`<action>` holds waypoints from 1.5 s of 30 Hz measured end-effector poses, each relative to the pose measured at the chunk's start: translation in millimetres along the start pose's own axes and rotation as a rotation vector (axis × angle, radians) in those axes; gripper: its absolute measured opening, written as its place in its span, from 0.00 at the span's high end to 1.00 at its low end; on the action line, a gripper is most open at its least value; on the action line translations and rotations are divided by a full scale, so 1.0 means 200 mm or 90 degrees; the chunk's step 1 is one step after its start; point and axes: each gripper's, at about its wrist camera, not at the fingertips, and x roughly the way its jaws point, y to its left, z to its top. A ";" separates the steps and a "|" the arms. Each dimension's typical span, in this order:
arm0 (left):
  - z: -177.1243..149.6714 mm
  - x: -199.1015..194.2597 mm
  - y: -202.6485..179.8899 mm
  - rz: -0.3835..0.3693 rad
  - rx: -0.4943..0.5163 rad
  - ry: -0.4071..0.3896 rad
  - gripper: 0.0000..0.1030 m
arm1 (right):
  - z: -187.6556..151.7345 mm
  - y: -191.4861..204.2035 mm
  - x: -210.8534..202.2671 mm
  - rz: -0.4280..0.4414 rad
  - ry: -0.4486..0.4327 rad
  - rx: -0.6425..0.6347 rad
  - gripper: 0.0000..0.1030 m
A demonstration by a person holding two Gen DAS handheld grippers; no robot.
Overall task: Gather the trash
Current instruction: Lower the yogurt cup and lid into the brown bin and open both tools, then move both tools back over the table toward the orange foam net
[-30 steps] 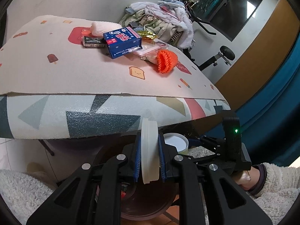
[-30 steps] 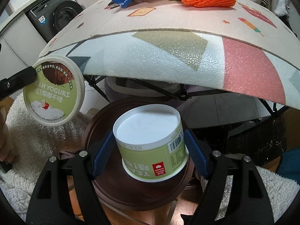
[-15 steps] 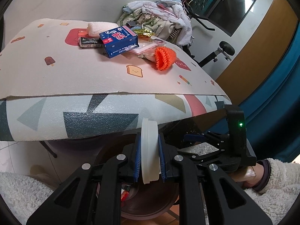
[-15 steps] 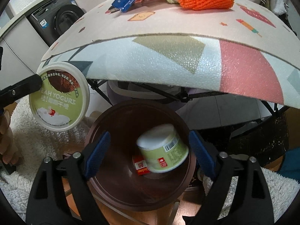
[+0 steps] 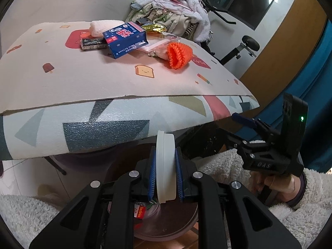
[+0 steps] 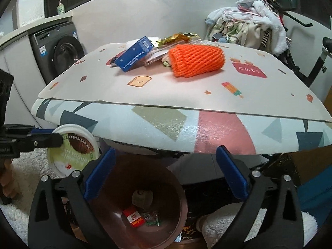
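My left gripper (image 5: 165,176) is shut on a white yogurt lid (image 5: 165,166), held on edge over the brown trash bin (image 5: 176,226). The lid's green printed face shows in the right wrist view (image 6: 72,151). My right gripper (image 6: 166,176) is open and empty above the bin (image 6: 116,193). The yogurt cup (image 6: 142,198) lies in the bin with a red wrapper (image 6: 133,219). On the table (image 6: 186,95) lie a blue box (image 6: 134,54), an orange foam net (image 6: 196,60) and wrappers (image 6: 178,37).
The table's foam mat edge (image 5: 103,120) overhangs the bin. A washing machine (image 6: 60,51) stands at the left. A clothes pile (image 6: 244,25) sits behind the table. White fluffy rug (image 5: 27,211) covers the floor.
My right gripper opened and dropped the yogurt cup into the bin, then rose and tilted up towards the table. My left gripper kept hold of the lid.
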 end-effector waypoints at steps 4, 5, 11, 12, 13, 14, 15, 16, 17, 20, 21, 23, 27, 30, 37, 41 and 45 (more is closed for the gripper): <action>0.00 0.02 -0.02 0.001 0.012 0.010 0.84 | 0.00 0.00 0.02 0.000 0.008 0.001 0.06; 0.00 0.03 -0.03 0.001 0.014 0.012 0.84 | 0.00 0.00 0.01 0.000 0.008 -0.001 0.06; 0.00 0.05 -0.03 -0.003 0.016 0.026 0.84 | -0.02 0.00 0.02 0.002 0.014 0.000 0.06; 0.00 0.05 -0.03 -0.010 0.015 0.027 0.82 | -0.02 0.00 0.03 0.003 0.014 0.001 0.06; 0.00 0.05 -0.03 -0.018 0.013 0.027 0.68 | -0.02 0.00 0.03 0.005 0.015 0.005 0.06; 0.00 0.05 -0.03 -0.016 0.014 0.024 0.57 | -0.01 0.00 0.03 0.006 0.015 0.007 0.06; 0.00 0.04 -0.03 -0.014 0.016 0.015 0.45 | -0.02 -0.01 0.03 0.008 0.016 0.010 0.06; 0.00 0.03 -0.04 -0.011 0.019 0.003 0.42 | -0.02 -0.01 0.03 0.009 0.017 0.011 0.06; 0.01 0.01 -0.05 -0.005 0.022 -0.010 0.40 | -0.02 -0.01 0.03 0.010 0.017 0.011 0.06; 0.01 -0.02 -0.04 0.035 0.020 -0.039 0.22 | -0.02 -0.01 0.03 0.012 0.019 0.013 0.06; 0.01 -0.03 -0.04 0.047 0.018 -0.045 0.22 | -0.02 -0.01 0.03 0.013 0.020 0.013 0.06; 0.02 -0.04 -0.03 0.063 0.013 -0.051 0.19 | -0.02 -0.01 0.04 0.013 0.021 0.013 0.06; 0.03 -0.05 -0.02 0.083 0.010 -0.062 0.17 | -0.02 -0.01 0.04 0.014 0.021 0.013 0.06; 0.03 -0.07 -0.01 0.099 0.007 -0.074 0.17 | -0.02 -0.01 0.04 0.014 0.020 0.015 0.06; 0.08 -0.15 0.04 0.130 -0.007 -0.116 0.13 | 0.01 -0.04 0.01 0.009 0.009 0.025 0.06; 0.11 -0.16 0.04 0.146 0.009 -0.121 0.11 | 0.06 -0.05 -0.01 0.005 -0.009 0.013 0.05; 0.14 -0.16 0.04 0.160 0.037 -0.116 0.11 | 0.13 -0.08 -0.02 0.004 -0.015 -0.007 0.05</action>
